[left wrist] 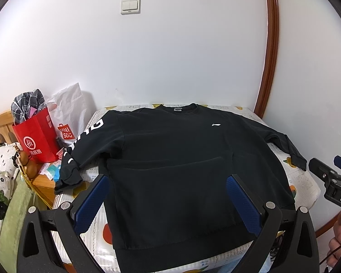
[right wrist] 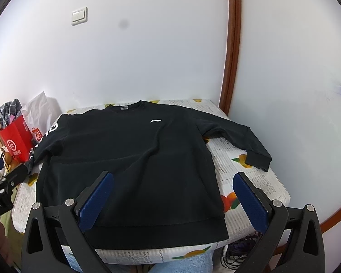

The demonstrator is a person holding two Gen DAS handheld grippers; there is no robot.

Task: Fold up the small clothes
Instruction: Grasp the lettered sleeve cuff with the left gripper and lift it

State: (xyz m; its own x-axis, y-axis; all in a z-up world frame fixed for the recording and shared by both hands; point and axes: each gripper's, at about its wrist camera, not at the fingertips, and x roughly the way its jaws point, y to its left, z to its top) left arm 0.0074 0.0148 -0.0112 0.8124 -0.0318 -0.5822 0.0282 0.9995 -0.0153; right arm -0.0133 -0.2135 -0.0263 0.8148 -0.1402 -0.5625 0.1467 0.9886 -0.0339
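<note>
A black long-sleeved sweatshirt (left wrist: 177,159) lies flat and face up on a small table covered with a fruit-print cloth (left wrist: 300,179); it also shows in the right wrist view (right wrist: 129,157). Its collar points to the wall, both sleeves spread out. The left sleeve with white letters hangs off the table's left edge (left wrist: 68,170). The right cuff (right wrist: 259,157) rests near the right edge. My left gripper (left wrist: 167,201) is open and empty above the hem. My right gripper (right wrist: 172,199) is open and empty above the lower right part of the sweatshirt.
A red paper bag (left wrist: 37,136) with checked cloth and a white shopping bag (left wrist: 68,116) stand on a wooden stand at the left. A white wall is close behind the table, with a brown door frame (left wrist: 270,52) at the right. Cables (right wrist: 236,254) lie under the table.
</note>
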